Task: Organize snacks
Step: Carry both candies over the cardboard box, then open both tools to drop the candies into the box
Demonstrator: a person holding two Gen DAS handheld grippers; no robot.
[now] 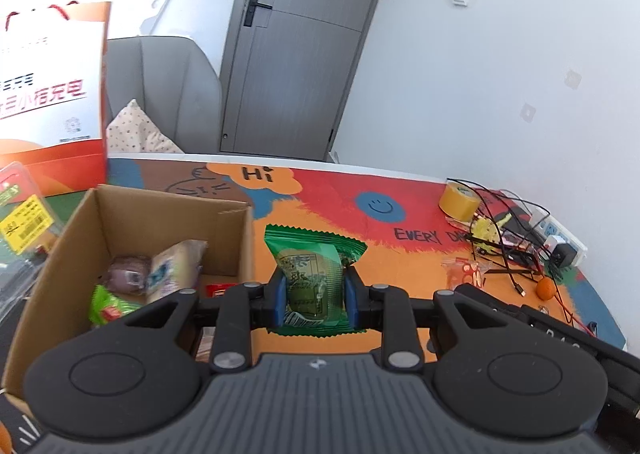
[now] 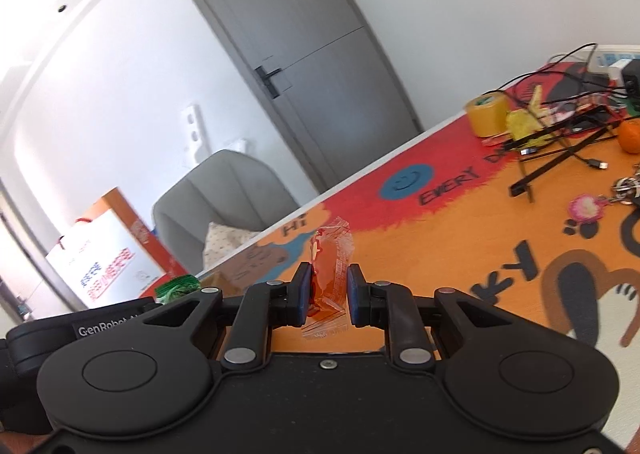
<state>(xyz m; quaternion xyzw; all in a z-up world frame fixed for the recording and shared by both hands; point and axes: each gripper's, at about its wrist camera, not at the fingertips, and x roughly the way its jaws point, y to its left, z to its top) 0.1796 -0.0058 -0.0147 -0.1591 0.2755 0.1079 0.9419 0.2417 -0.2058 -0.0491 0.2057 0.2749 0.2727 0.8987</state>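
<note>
My left gripper (image 1: 315, 290) is shut on a green snack packet (image 1: 314, 274) and holds it above the table, just right of an open cardboard box (image 1: 160, 214). The box holds several wrapped snacks (image 1: 168, 270). My right gripper (image 2: 328, 294) is shut on a small clear packet with an orange-red snack (image 2: 330, 274), held upright above the table. The green packet's edge (image 2: 178, 287) and the left gripper body (image 2: 72, 330) show at the left of the right wrist view.
The colourful table mat (image 1: 340, 206) carries a yellow tape roll (image 1: 458, 201), tangled cables and a power strip (image 1: 552, 230), a small orange (image 1: 545, 289) and keys with a pink charm (image 2: 586, 208). An orange and white paper bag (image 1: 48, 94) stands behind the box.
</note>
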